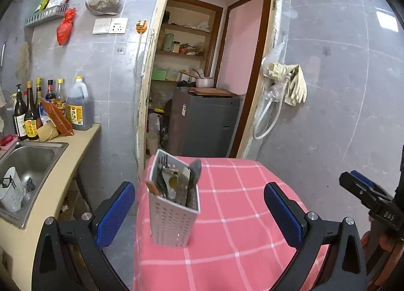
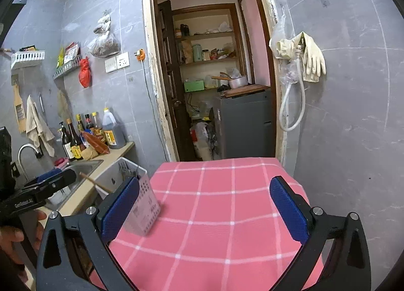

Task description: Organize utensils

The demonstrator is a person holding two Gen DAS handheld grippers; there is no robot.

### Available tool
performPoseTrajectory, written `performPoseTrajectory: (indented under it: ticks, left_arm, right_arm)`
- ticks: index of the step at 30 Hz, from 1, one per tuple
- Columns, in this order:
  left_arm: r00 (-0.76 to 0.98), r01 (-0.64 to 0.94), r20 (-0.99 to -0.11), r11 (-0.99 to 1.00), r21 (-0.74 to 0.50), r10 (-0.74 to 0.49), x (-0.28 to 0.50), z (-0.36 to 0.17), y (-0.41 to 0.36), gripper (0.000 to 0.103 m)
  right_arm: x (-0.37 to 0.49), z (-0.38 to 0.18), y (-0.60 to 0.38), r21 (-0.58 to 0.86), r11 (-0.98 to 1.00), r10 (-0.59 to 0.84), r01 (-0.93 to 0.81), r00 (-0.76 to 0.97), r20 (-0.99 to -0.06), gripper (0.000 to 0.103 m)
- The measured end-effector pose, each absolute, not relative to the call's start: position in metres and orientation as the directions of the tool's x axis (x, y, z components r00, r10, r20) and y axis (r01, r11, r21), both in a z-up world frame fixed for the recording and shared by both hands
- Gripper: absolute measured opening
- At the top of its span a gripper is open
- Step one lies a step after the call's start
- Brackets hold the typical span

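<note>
Now utensil holder (image 1: 174,205) stands untouched between left tool (image 1: 199,212).

Left hand-held gripper (image 1: 199,211) jaws wide apart, empty; right hand-held gripper (image 2: 204,206) likewise, angled slightly down.

Perforated plastic utensil caddy (image 1: 174,215); checked cloth tablecloth (image 1: 240,215); brushed steel sink (image 1: 27,162).

A pink tablecloth (image 1: 240,215) crossed by a white grid is seen. On it, at ten o'clock, a white perforated caddy (image 1: 174,217) holds black and silver utensils (image 1: 176,182). Blue pads (image 2: 287,210) are carried on black fingers. Grey tiles (image 2: 353,114) are shown at three o'clock, with cream gloves (image 2: 311,57) hung there.
</note>
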State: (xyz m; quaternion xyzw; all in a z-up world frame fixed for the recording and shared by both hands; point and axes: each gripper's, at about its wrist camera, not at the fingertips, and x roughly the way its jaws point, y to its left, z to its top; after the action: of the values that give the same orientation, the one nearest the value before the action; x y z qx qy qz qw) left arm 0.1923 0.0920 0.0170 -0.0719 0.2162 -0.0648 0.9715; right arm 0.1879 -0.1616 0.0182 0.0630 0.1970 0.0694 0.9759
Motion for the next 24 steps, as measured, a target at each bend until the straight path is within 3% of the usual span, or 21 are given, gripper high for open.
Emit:
performPoseTrajectory:
  ticks: [24]
  left_arm:
    - [0.909, 0.030, -0.407, 0.988, -0.151, -0.090, 0.072, -0.006, 0.052, 0.103]
  right_arm:
    - [0.050, -0.008, -0.214, 0.182, 0.979, 0.159, -0.093, 0.906, -0.393, 0.101]
